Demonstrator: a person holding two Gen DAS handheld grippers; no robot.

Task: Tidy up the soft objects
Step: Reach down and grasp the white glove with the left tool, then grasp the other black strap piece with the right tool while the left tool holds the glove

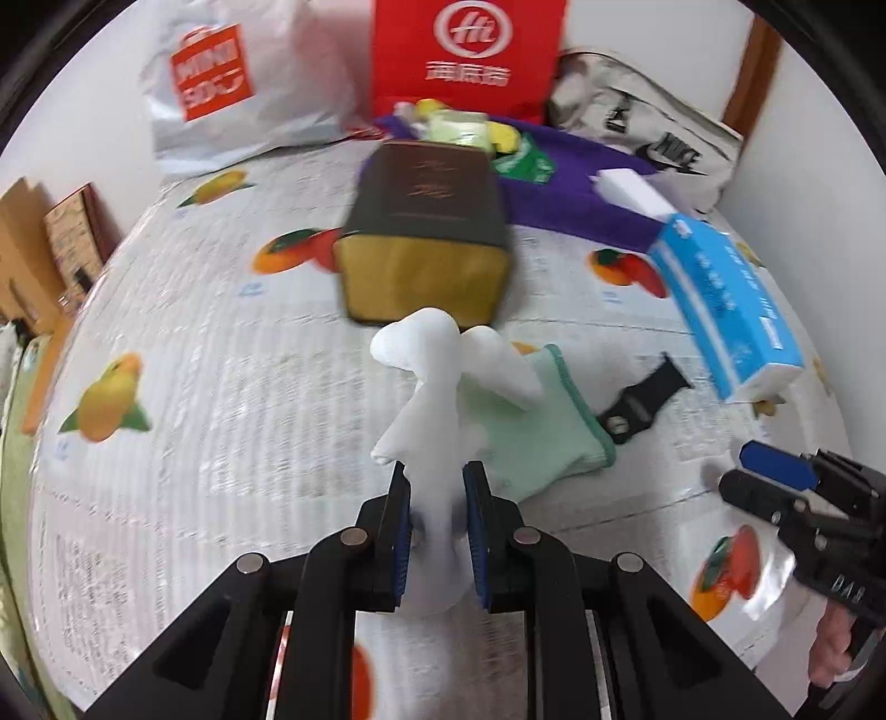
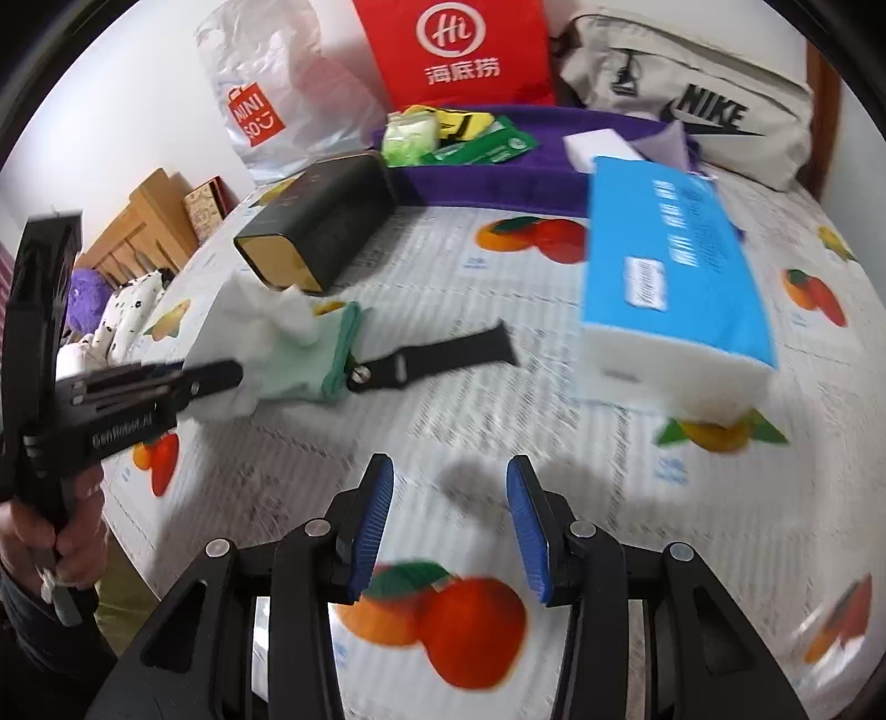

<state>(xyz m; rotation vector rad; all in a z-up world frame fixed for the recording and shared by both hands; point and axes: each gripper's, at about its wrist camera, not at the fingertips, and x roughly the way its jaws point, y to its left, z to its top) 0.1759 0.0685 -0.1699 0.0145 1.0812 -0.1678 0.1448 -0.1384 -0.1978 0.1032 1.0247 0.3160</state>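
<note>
My left gripper (image 1: 436, 479) is shut on a crumpled white cloth (image 1: 429, 399) that sticks up between its blue pads. In the right wrist view the same white cloth (image 2: 260, 321) shows at the tip of the left gripper (image 2: 235, 374), lifted a little off the table. A mint-green cloth (image 1: 545, 426) lies flat just behind it, also the mint-green cloth (image 2: 310, 360) at centre left. My right gripper (image 2: 449, 476) stands open over the fruit-print tablecloth (image 2: 443, 310), nothing between its fingers; the right gripper (image 1: 742, 471) shows at the right edge of the left wrist view.
A dark tin box (image 1: 426, 232) lies on its side behind the cloths. A black watch strap (image 2: 437, 354) lies beside the green cloth. A blue tissue pack (image 2: 670, 260) sits right. At the back: purple cloth (image 2: 498, 171) with small items, red bag (image 2: 454, 50), white bag (image 2: 266, 99), grey bag (image 2: 686, 83).
</note>
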